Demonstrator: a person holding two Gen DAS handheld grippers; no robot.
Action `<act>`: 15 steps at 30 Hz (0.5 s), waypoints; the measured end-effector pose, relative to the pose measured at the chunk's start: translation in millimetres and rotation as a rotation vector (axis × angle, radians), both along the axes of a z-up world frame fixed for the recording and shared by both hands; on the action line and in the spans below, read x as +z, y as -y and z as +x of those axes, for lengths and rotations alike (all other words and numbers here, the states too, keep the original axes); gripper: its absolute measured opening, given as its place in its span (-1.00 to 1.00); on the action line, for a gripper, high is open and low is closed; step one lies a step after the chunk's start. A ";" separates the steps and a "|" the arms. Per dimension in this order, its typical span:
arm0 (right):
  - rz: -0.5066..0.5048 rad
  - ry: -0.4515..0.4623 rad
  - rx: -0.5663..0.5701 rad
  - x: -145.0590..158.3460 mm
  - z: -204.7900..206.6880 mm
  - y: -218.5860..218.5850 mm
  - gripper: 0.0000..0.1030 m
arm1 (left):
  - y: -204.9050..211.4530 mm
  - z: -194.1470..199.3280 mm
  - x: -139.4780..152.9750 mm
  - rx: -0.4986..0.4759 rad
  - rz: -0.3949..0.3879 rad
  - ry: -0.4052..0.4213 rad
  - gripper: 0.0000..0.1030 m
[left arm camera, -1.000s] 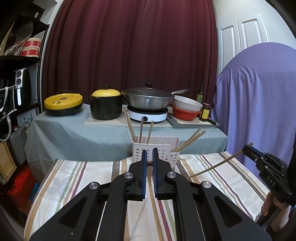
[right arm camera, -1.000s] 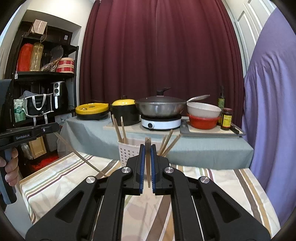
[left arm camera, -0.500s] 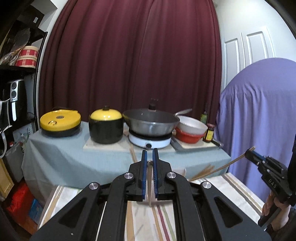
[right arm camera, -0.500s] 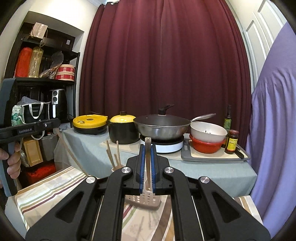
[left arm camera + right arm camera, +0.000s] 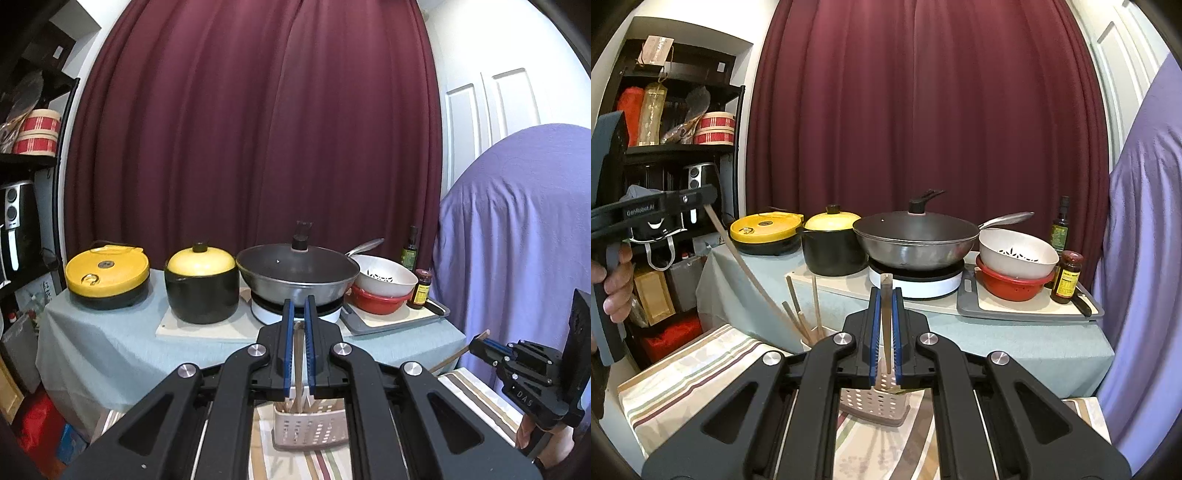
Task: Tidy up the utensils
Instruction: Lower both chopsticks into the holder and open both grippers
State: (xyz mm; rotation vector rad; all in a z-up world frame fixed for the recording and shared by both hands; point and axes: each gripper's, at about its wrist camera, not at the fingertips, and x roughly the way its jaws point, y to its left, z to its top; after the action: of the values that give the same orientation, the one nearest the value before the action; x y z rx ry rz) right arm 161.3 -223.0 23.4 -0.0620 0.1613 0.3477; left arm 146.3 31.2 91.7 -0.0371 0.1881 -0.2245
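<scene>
Above a striped tablecloth and its white slotted utensil caddy, the left gripper pinches a slim wooden utensil handle while the right gripper clamps a wooden spatula, both lifted over the caddy.

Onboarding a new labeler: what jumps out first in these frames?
The dark red curtain fills the back wall, with the lidded wok on a cooker at the middle of the far table. Up close, each gripper is shut on a wooden utensil: the left gripper and right gripper, above the slotted utensil caddy on the striped tablecloth.
</scene>
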 end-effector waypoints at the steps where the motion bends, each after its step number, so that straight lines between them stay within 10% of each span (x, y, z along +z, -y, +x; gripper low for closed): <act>1: -0.002 -0.006 0.000 0.4 3.3 0.2 -0.88 | 1.4 2.2 1.8 -0.001 0.003 0.004 -0.88; 15: -0.015 -0.098 0.015 -17.5 42.2 -7.0 -0.88 | 9.4 36.1 -7.2 -0.005 0.004 -0.026 -0.88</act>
State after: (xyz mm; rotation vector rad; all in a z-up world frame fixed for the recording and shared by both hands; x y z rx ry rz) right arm 203.6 -216.1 5.8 -0.0613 0.2604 0.3645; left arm 182.4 21.8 84.5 -0.0352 0.2145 -0.2292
